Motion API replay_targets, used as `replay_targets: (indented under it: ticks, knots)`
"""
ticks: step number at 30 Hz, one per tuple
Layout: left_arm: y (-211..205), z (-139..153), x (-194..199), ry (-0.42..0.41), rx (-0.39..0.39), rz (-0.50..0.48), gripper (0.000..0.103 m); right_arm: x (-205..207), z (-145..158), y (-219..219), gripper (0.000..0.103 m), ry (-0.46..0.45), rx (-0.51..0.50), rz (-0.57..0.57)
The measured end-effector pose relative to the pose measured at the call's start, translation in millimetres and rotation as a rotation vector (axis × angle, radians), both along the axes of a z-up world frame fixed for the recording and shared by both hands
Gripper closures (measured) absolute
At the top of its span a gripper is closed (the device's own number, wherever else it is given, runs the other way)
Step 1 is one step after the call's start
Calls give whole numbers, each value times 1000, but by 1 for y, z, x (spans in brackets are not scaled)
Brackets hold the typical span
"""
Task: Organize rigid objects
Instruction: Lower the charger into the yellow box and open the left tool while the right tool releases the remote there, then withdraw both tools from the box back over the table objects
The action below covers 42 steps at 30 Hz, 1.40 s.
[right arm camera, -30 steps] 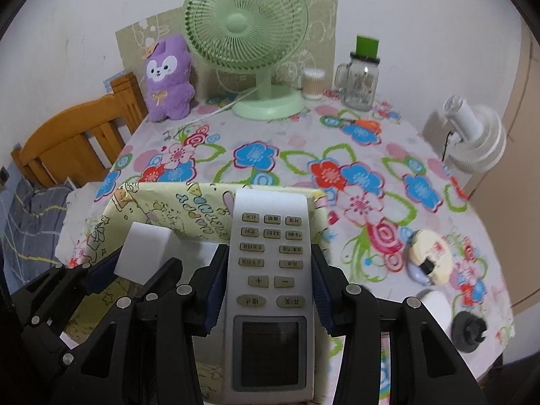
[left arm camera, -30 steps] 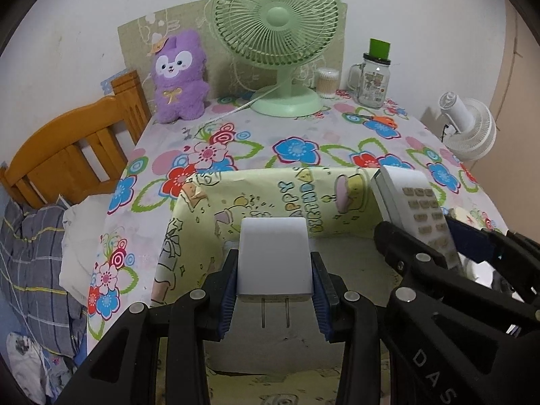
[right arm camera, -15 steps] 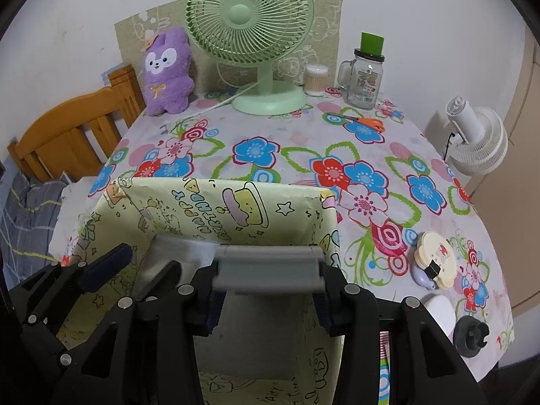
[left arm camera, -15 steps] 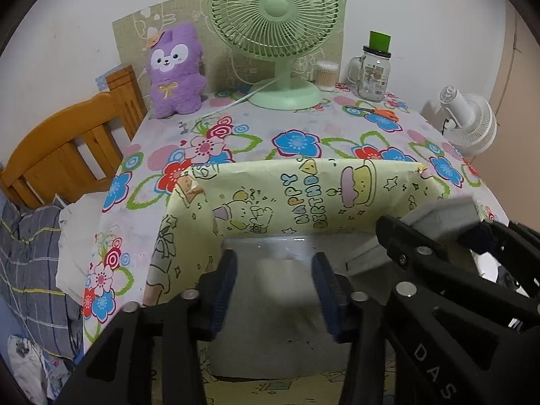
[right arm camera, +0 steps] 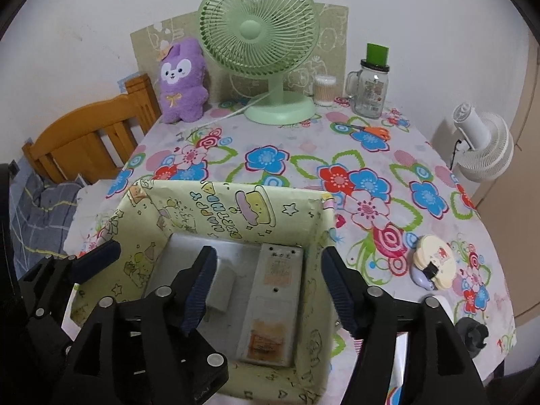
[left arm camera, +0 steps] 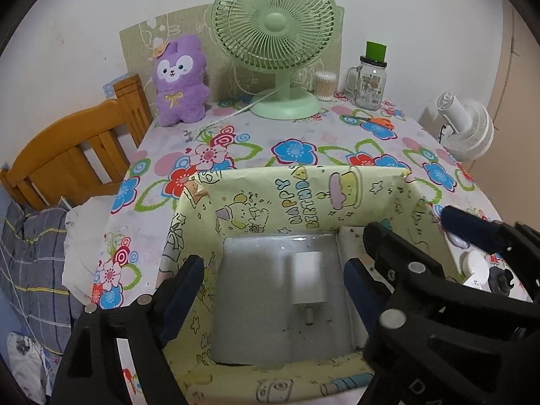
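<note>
A yellow "HAPPY BIRTHDAY" box [right arm camera: 236, 209] is sitting at the table's six o'clock edge, holding a grey remote [right arm camera: 270, 303] lying face down and a white charger [left arm camera: 308, 278] at its nine o'clock. Both the left gripper [left arm camera: 273, 290] and right gripper [right arm camera: 268, 290] are hovering spread wide, gripping nothing.

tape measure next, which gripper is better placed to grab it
Right, probably. The tape measure lies on the table to the right of the box, close beside the open, empty right gripper. The left gripper, also open, hangs over the box's left half, farther away.
</note>
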<state>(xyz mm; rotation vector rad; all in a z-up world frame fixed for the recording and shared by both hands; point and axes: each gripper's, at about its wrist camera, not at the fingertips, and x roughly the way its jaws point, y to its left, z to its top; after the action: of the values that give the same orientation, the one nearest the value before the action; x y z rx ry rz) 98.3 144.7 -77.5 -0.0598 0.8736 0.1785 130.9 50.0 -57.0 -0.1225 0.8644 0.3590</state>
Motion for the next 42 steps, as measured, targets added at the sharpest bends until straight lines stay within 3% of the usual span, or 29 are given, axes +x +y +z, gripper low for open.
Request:
replay_targets:
  ticks: [1,13,42]
  knots:
    - [-2,2,-2,-6,4,-2,16,-2,2,-2,22,-14,-6,-12]
    - [-32,16,-15,-26,20,-26,14,-17,18,-33,15,-63,-10,-28]
    - [-96,51,-35,-97,11,-24,11,-37,55,-98,10,-107,16,-45]
